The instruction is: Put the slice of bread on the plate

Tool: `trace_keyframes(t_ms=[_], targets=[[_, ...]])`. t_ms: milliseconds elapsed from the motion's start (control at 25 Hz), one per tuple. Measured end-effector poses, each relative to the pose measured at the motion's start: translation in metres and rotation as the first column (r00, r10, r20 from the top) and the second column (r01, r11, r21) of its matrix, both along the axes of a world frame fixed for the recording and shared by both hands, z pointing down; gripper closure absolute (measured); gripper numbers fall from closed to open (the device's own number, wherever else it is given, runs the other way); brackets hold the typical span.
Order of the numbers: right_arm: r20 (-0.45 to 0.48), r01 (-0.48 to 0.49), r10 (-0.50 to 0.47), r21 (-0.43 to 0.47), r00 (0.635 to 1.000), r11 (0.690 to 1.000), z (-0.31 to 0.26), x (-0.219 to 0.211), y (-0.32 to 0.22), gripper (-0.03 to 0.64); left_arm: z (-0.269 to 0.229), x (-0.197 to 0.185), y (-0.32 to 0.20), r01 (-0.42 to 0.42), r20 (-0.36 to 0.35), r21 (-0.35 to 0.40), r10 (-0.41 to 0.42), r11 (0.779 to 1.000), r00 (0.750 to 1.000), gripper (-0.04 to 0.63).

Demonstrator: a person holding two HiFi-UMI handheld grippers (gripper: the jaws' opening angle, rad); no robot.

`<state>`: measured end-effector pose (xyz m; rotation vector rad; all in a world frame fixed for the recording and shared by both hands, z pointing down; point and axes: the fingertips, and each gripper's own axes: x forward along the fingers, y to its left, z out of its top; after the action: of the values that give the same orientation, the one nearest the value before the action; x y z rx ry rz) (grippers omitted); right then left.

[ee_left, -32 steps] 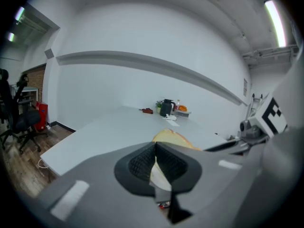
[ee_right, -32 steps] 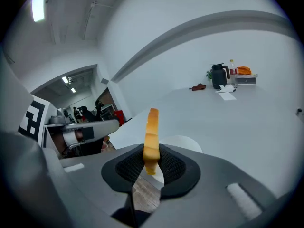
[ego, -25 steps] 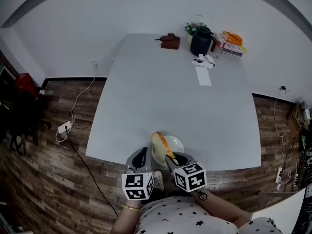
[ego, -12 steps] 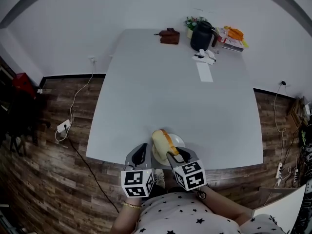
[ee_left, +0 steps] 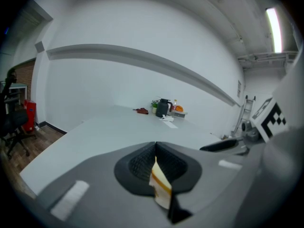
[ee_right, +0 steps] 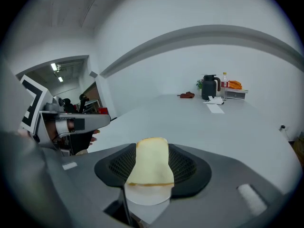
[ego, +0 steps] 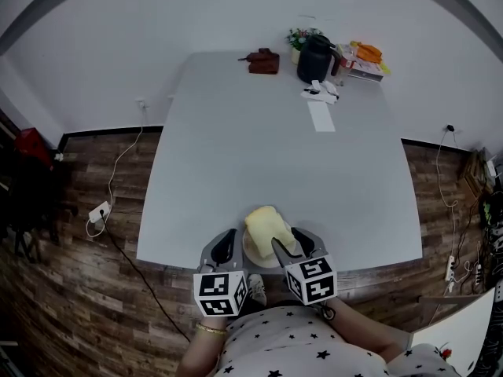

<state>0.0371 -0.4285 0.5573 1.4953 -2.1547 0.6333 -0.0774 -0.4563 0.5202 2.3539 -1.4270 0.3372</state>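
The slice of bread (ego: 266, 226) lies flat on the white plate (ego: 256, 258) at the near edge of the grey table (ego: 275, 155). My right gripper (ego: 289, 242) sits at the plate's right side. Its jaws are opening. In the right gripper view the slice of bread (ee_right: 151, 167) rests between the two wide-set jaws of my right gripper (ee_right: 152, 146), over the plate (ee_right: 147, 199), and the pads do not press it. My left gripper (ego: 226, 246) hovers just left of the plate, jaws together. In the left gripper view a pale sliver with an orange edge (ee_left: 160, 186) shows behind the shut tips of my left gripper (ee_left: 155, 146); I cannot tell what it is.
At the table's far end stand a dark jug (ego: 313, 59), a brown object (ego: 263, 61), a small plant (ego: 297, 39), an orange packet on a box (ego: 365, 53) and a paper strip (ego: 321, 116). A power strip (ego: 98, 213) and cable lie on the wooden floor at left.
The bread, held tilted on edge in the right gripper, now lies flat on the plate. The right jaws have spread apart. The left gripper has stayed put.
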Motion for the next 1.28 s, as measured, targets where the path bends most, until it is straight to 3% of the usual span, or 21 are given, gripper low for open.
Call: trace_keyframes(t_ms=[160, 280, 320, 520, 1280], targets=[[0.051, -0.006, 0.004, 0.032, 0.999, 0.999, -0.015, -0.001, 0.001, 0.433, -0.002, 0.004, 0.002, -0.014, 0.002, 0.004, 0.014, 1.000, 1.000, 0.586], [0.101, -0.015, 0.006, 0.080, 0.995, 0.997, -0.031, -0.003, -0.001, 0.603, -0.003, 0.006, 0.003, -0.026, 0.003, 0.005, 0.026, 1.000, 1.000, 0.586], [0.117, -0.014, 0.002, 0.097, 0.993, 0.995, -0.036, -0.004, -0.001, 0.617, -0.004, 0.007, 0.004, -0.029, 0.003, 0.004, 0.029, 1.000, 1.000, 0.586], [0.139, -0.005, -0.015, 0.146, 0.990, 0.989, -0.047, -0.010, 0.000, 0.618, -0.007, 0.008, 0.008, -0.032, -0.001, -0.004, 0.032, 0.999, 0.999, 0.586], [0.105, 0.032, -0.048, 0.152, 0.993, 0.988, -0.048, -0.014, 0.007, 0.618, -0.012, 0.015, 0.016, -0.048, -0.006, -0.011, 0.048, 0.999, 0.999, 0.587]])
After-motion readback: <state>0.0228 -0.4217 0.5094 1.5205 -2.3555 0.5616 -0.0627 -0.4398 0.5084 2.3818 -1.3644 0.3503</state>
